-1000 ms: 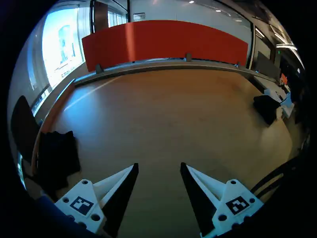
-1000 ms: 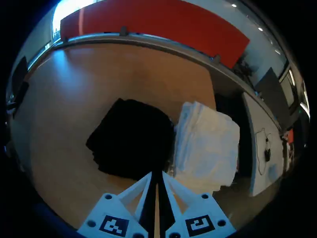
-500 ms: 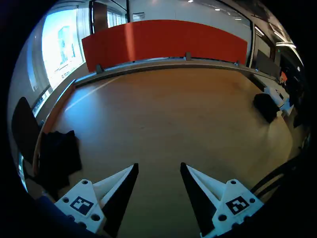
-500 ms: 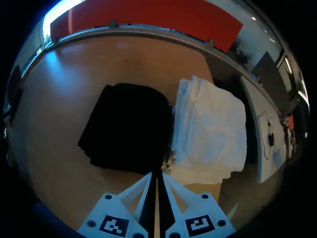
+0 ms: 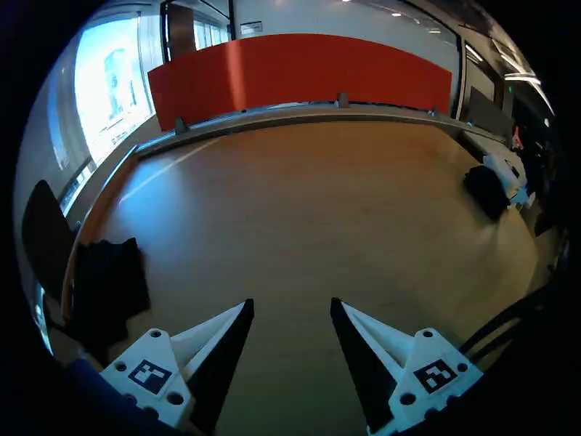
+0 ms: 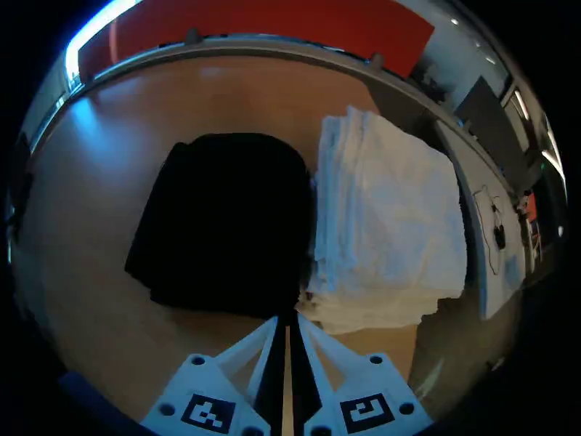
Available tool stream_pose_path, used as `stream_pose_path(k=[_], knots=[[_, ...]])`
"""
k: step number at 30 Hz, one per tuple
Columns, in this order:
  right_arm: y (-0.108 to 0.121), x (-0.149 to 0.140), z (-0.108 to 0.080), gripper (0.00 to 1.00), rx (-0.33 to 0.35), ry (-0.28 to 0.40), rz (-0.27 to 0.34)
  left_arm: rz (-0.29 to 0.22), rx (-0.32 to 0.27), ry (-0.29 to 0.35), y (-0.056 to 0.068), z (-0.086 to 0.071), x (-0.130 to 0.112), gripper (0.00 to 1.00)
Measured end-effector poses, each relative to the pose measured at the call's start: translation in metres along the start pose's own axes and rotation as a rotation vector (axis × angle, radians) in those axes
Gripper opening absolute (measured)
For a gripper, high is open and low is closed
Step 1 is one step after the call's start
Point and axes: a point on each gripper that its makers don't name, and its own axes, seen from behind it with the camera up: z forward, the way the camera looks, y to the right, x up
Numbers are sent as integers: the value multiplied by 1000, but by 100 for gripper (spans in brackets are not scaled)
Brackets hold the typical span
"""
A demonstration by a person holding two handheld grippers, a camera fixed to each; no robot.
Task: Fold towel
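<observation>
Now, step: probably reaching for the black towel.
Right gripper: hovering near it, pinched together, empty.
Left gripper: hanging wide over the table.
Next: parting right fingers, likely.

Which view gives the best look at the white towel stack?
The right gripper view: the white towel stack lies close and large, layered edges visible, beside the black pile. The left gripper view has it as a small white patch far off.
</observation>
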Motion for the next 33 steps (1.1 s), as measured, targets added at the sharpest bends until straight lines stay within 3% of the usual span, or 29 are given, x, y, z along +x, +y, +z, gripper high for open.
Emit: stream_pose_path(k=[16,20,22,27,31,33], knots=[[5,0,5,6,-24,9,41,9,3,0,1,-1,1,78],[6,0,4,11,-29,14,44,8,3,2,0,-2,1,78],[7,-1,2,18,-34,16,47,7,4,4,0,-3,2,78],[12,-3,-6,52,-56,28,57,4,3,11,-1,-4,4,78],[13,-4,-12,69,-66,48,68,-1,2,17,-1,-4,7,78],[12,-3,-14,84,-66,60,76,-3,1,20,-1,-4,8,78]])
